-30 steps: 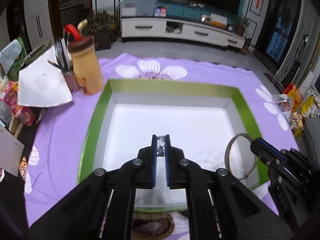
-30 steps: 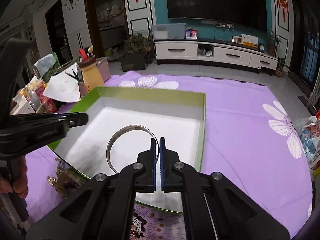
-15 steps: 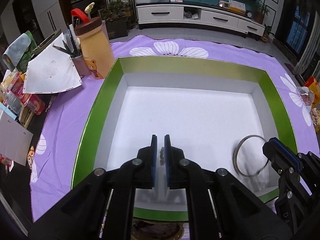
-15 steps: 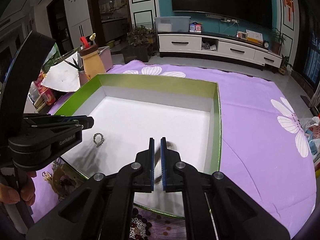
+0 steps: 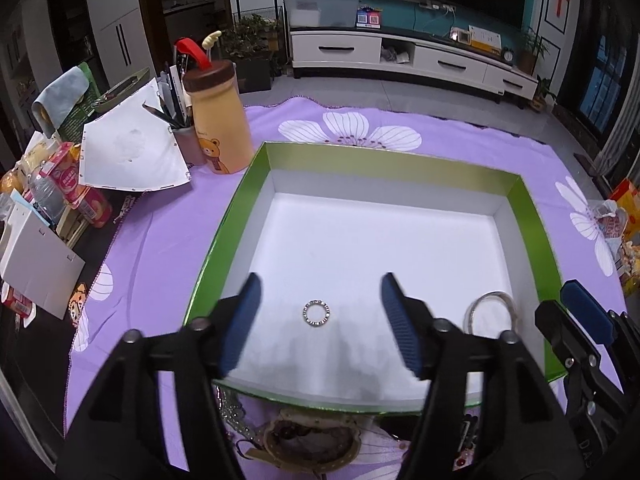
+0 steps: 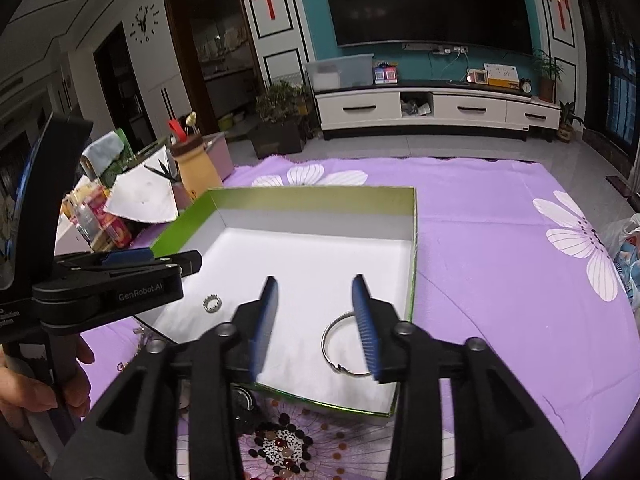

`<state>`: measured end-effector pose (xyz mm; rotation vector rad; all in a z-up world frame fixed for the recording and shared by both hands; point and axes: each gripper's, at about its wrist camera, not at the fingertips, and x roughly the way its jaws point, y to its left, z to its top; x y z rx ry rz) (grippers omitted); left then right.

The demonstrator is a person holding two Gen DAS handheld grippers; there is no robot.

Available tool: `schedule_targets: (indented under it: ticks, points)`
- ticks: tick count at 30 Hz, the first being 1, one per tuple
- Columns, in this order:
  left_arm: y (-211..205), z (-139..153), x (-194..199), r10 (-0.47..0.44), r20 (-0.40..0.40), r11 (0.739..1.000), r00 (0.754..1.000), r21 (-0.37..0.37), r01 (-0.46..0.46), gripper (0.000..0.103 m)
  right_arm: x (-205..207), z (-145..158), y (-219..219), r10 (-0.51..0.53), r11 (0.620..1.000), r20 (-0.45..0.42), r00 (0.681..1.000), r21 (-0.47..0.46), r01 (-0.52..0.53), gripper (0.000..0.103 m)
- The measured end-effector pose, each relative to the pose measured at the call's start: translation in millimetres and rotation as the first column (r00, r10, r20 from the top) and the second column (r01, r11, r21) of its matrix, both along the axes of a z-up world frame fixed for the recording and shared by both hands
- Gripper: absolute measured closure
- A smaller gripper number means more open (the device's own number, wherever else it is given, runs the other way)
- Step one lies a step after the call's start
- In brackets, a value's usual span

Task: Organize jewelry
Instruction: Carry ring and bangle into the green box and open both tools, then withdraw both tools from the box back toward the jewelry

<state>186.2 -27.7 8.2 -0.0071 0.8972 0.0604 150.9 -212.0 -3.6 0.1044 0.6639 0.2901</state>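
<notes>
Tablecloth of purple fabric with white flowers carries the shallow green-walled cardboard box with white floor

Left gripper is spread wide over the near part of the box floor, holding nothing; right gripper is likewise spread and empty. Thin silver metal bangle lies flat on the floor near the box's right wall, partly behind the right finger of the right gripper. Small silver stone-set ring lies flat between the fingers of the left gripper, well apart from the bangle
</notes>
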Motion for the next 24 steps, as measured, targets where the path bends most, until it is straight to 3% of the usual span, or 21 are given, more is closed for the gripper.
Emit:
schedule_targets:
  ticks: [7,11,13,19,24]
  points:
    - [3.6,5.7,-9.8,0.007,0.009,0.999,1.000,-0.032,-0.007,0.021,-11.1,11.0,-9.1,-0.017,0.999,0.020,1.000,0.028,0.016,0.048]
    - [6.3,9.6,-19.1,0.003,0.019,0.996,1.000,-0.084,-0.001,0.010,-20.6,13.9,-13.1,-0.026,0.999,0.025,0.999,0.034,0.025,0.035]
    - [8.7,10.1,-23.5,-0.004,0.021,0.994,1.000,-0.113,0.007,0.006,-26.2,14.2,-16.3,-0.035,0.998,0.019,0.999,0.050,0.034,0.034]
    - [16.0,10.1,-44.5,-0.018,0.021,0.982,1.000,-0.185,0.022,0.002,-48.1,15.6,-15.5,-0.039,0.998,0.011,0.999,0.058,0.038,0.022]
    - [22.0,8.1,-64.4,-0.034,0.020,0.973,0.999,-0.226,0.038,0.002,-67.4,13.8,-9.6,-0.015,0.999,-0.003,1.000,0.047,0.015,0.022]
